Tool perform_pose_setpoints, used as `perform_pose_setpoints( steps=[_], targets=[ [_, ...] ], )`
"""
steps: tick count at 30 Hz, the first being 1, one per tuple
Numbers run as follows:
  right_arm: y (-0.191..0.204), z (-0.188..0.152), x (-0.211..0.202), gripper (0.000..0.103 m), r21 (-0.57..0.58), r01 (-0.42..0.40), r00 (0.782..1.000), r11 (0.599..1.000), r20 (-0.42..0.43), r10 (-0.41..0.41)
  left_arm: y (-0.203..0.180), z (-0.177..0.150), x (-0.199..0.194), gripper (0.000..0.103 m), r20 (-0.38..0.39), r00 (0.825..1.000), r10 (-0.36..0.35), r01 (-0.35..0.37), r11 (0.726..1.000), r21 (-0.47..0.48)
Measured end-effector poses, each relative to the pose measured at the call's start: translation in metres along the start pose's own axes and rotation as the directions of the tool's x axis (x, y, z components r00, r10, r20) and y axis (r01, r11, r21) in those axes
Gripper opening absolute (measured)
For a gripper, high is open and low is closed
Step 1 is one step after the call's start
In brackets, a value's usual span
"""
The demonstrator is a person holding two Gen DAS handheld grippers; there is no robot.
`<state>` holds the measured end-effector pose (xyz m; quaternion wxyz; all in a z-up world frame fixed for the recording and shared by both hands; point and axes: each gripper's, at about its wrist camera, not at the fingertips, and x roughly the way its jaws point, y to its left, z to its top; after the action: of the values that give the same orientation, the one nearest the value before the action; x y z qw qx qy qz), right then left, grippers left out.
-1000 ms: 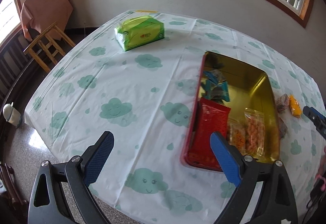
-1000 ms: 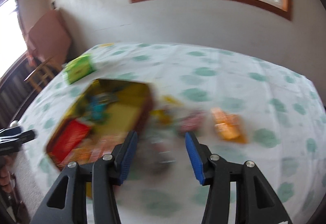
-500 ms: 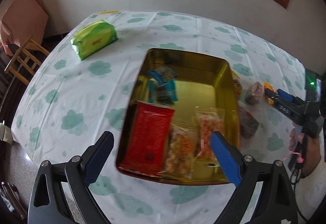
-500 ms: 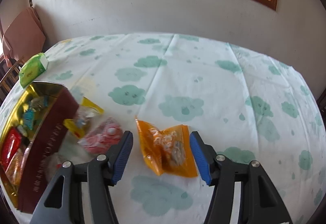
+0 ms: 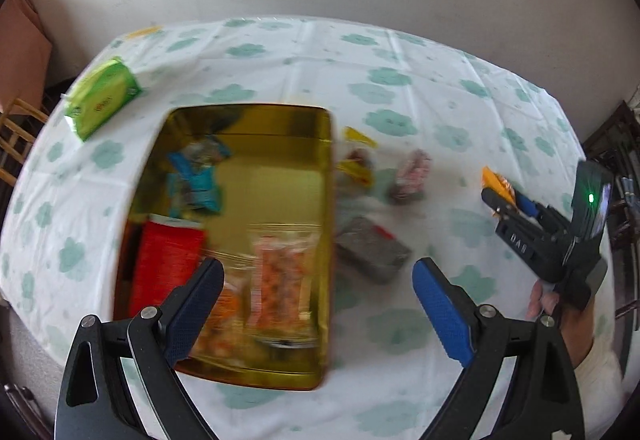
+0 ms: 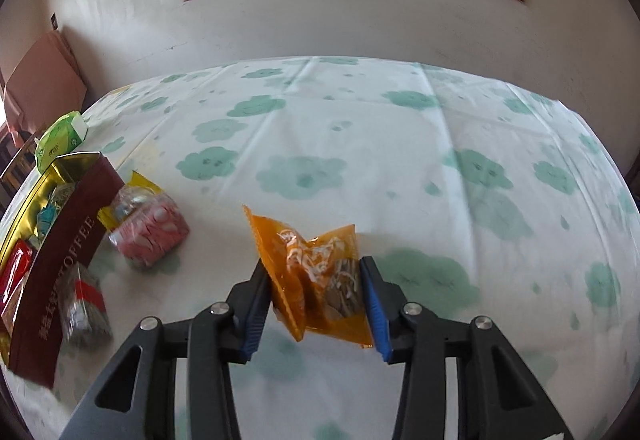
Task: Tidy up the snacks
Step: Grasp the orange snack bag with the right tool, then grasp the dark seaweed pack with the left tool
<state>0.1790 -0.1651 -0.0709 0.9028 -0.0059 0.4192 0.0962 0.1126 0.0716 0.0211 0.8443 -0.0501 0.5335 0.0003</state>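
A gold-lined tin (image 5: 280,144) with a dark red outer wall (image 6: 68,260) lies on the table and holds several snack packs, among them a red pack (image 5: 168,260) and clear bags of orange snacks (image 5: 280,280). My right gripper (image 6: 316,300) is shut on an orange snack bag (image 6: 316,272) and lifts it off the cloth; it also shows in the left wrist view (image 5: 504,196). My left gripper (image 5: 316,304) is open and empty above the tin's near right corner.
Right of the tin lie a pink pack (image 6: 150,232), a yellow pack (image 5: 356,164) and a grey pack (image 5: 372,248). A green tissue pack (image 5: 102,96) sits at the far left. The cloud-print tablecloth (image 6: 400,160) covers the table. A wooden chair (image 5: 16,128) stands at the left.
My right gripper closed on the orange bag and raised it. My left gripper swung right, so the tin and the loose packs now sit more centrally in its view.
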Motion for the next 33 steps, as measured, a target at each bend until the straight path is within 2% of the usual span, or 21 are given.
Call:
perform_pose_setpoints(
  steps=[4,8,14,17,19,24,29,33],
  targets=[
    [-0.025,-0.015,-0.016,0.043,0.019,0.048,0.999,0.999,0.003,-0.048,-0.026,0.005,0.011,0.094,-0.035,0.999,-0.034,0.033,0.999,-0.011],
    [-0.054,-0.033,-0.035,0.043,0.042,0.097,0.995,0.994,0.001,-0.098,-0.045,0.012,0.027,0.094,-0.087,0.993,-0.083,0.078,0.995,-0.061],
    [-0.087,-0.062,-0.062,0.044,0.061,0.138,0.99,0.989,-0.006,-0.137,-0.049,0.021,0.048,0.091,-0.207,0.961,-0.182,0.136,0.967,-0.216],
    [-0.099,-0.065,-0.065,0.044,0.117,0.11,0.994,0.987,-0.004,-0.11,-0.046,0.025,0.052,0.091,-0.217,0.96,-0.179,0.116,0.955,-0.274],
    [-0.098,-0.064,-0.065,0.044,0.111,0.115,0.993,0.987,-0.006,-0.115,-0.042,0.025,0.056,0.09,-0.228,0.961,-0.156,0.082,0.948,-0.307],
    [-0.091,-0.064,-0.063,0.047,0.072,0.152,0.988,0.986,-0.019,-0.151,-0.033,0.02,0.071,0.075,-0.248,0.959,-0.138,0.034,0.923,-0.382],
    [-0.093,-0.064,-0.063,0.047,0.087,0.134,0.991,0.987,-0.014,-0.133,-0.031,0.014,0.088,0.057,-0.26,0.959,-0.112,-0.017,0.893,-0.449],
    [-0.094,-0.064,-0.064,0.047,0.092,0.128,0.992,0.987,-0.013,-0.128,-0.029,0.012,0.096,0.056,-0.249,0.966,-0.063,-0.066,0.874,-0.481]
  ],
)
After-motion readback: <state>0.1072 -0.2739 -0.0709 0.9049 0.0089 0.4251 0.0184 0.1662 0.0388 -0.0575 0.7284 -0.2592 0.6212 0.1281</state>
